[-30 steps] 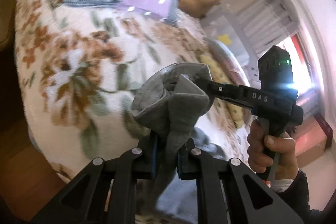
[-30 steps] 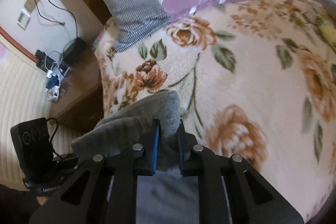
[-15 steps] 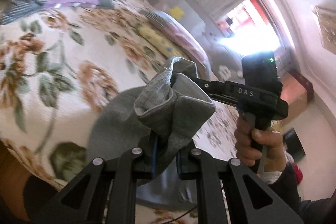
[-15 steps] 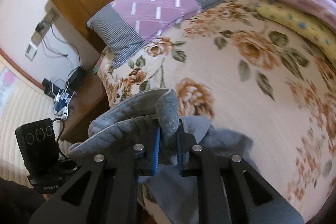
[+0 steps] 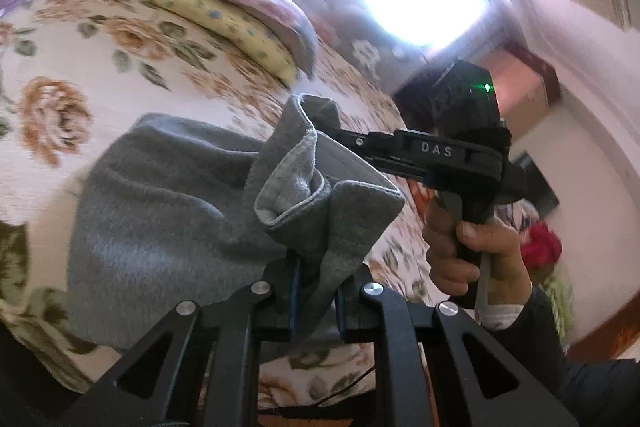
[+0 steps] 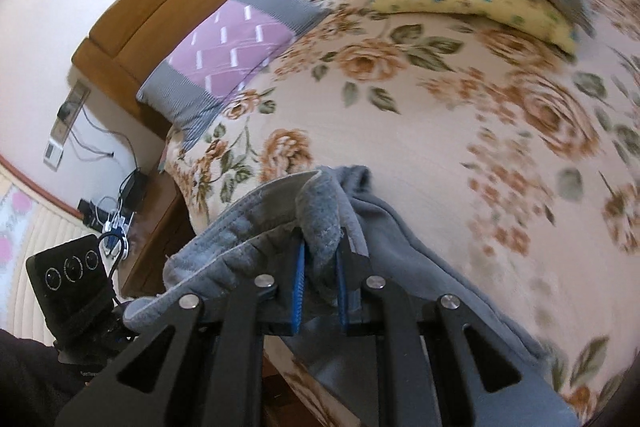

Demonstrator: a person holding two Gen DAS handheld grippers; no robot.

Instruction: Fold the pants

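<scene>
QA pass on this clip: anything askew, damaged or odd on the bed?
Nothing damaged or spilled. The grey pants are bunched rather than flat, their edge pinched in both the left tongs and the right tongs. That fits a fold under way. The rest drapes on the floral blanket.

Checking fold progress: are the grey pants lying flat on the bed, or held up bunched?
Held up bunched. Both the left claw and right claw pinch crumpled edges of the grey pants; the rest drapes onto the floral bedspread.
</scene>
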